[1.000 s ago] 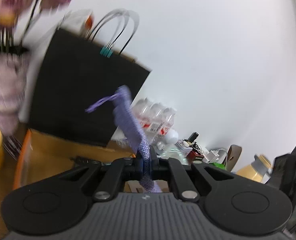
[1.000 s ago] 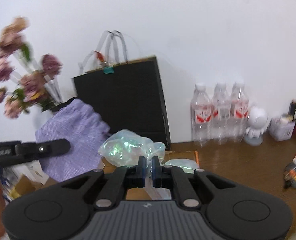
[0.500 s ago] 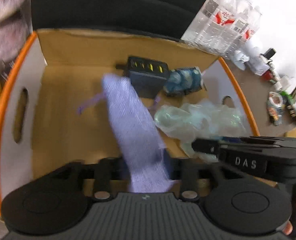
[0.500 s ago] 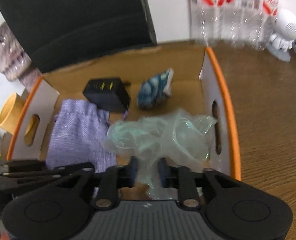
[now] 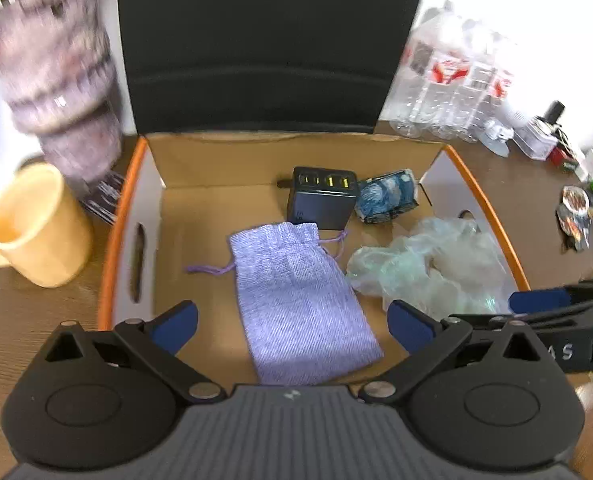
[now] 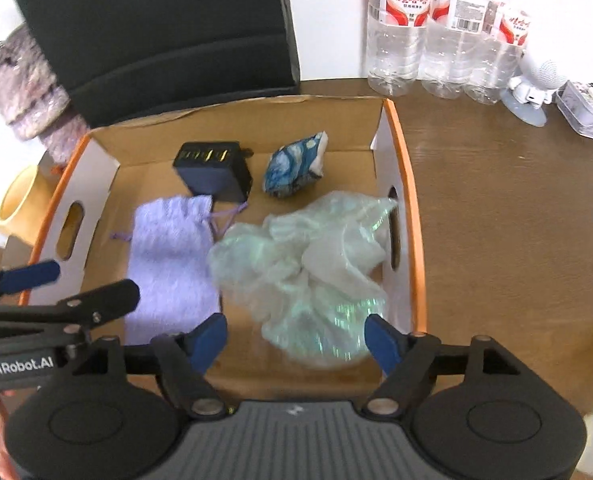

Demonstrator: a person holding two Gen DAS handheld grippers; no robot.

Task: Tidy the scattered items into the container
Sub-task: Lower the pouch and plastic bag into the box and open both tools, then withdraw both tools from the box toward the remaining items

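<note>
Two hand-held tongs point down into an open cardboard box with orange edges and white end walls, which sits on a brown wooden tabletop. The left tongs stand wide apart, having just been opening, and grip nothing; a lilac drawstring pouch lies flat on the box floor between and below their blue pads, free of them. The right tongs are also spread, their jaws having just been opening, and a crumpled clear iridescent plastic bag rests on the box floor in front of them, released, against the right-hand wall. The pouch and the plastic bag lie side by side, touching or nearly so. Farther back in the box sit a black multi-port charger and, just beside it, a small blue-and-white patterned packet. Behind the box stands a black paper bag. Outside the box on the left are a yellow mug and a blurred mauve vase; to the right at the back stand clear water bottles with red labels.
</note>
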